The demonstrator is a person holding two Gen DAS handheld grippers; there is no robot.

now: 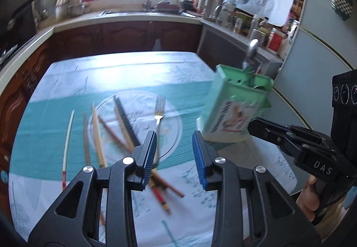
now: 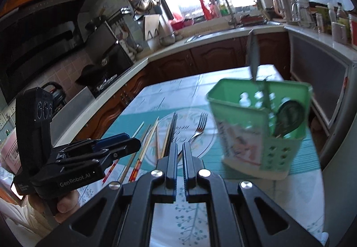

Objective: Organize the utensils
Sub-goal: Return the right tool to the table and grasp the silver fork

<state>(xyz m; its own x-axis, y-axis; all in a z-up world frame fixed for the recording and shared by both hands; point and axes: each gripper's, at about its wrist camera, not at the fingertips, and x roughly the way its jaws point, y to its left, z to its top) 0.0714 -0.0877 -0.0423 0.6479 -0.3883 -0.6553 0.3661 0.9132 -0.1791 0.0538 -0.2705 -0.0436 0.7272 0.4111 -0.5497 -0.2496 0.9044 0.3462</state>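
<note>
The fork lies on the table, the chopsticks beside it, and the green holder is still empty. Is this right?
Not quite: the green holder is not empty. The right wrist view shows a spoon standing inside it. The fork and chopsticks do lie on the table.

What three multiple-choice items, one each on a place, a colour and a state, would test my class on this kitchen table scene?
1. Where does the fork lie?
A. inside the holder
B. on the tablecloth, left of the holder
C. on the counter

2. What colour is the holder?
A. red
B. black
C. green

3. How does the left hand-held gripper stand?
A. open, holding nothing
B. shut on the fork
C. shut on a chopstick

Answers:
1 B: the fork rests flat on the tablecloth, apart from the holder.
2 C: its walls are pale green in both views.
3 A: a wide gap shows between its blue pads, with nothing between them.
</note>
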